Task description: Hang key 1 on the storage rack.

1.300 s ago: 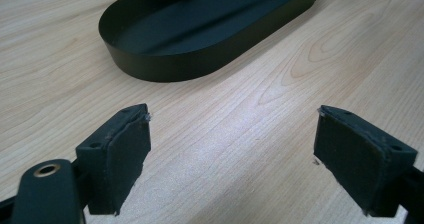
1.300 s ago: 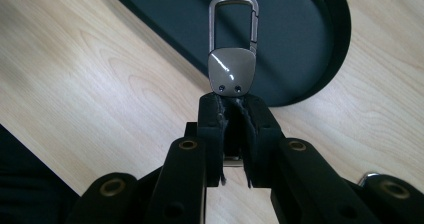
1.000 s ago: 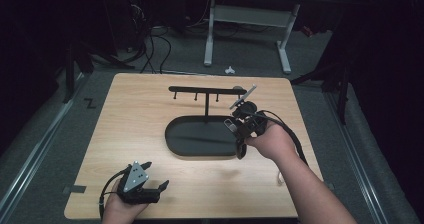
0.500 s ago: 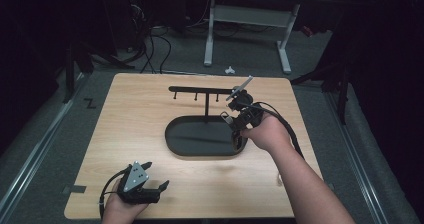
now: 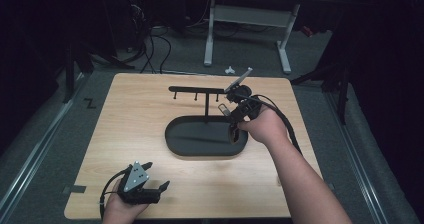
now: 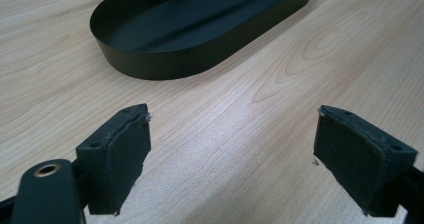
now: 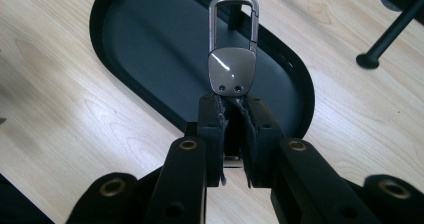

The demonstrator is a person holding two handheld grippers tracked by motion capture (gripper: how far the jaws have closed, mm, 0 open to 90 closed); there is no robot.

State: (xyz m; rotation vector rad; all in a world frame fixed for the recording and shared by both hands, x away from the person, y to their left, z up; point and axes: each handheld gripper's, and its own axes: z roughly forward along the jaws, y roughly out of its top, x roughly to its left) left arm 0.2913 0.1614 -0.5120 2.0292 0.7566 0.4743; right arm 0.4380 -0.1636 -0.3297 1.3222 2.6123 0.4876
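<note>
Right gripper view: we find the right gripper [image 7: 233, 106] clamped on a keyring clip [image 7: 232, 59] above the tray [image 7: 150, 49]; left gripper [image 6: 232, 149] gapes wide.

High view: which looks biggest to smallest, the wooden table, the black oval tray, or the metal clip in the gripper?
1. Wooden table, by far the largest.
2. Black oval tray.
3. Metal clip held in the right gripper, tiny and partly hidden there.

Black left gripper [image 5: 150, 184], grey three-cornered plate [image 5: 136, 177], brass-ringed screw holes, bare forearms.
</note>
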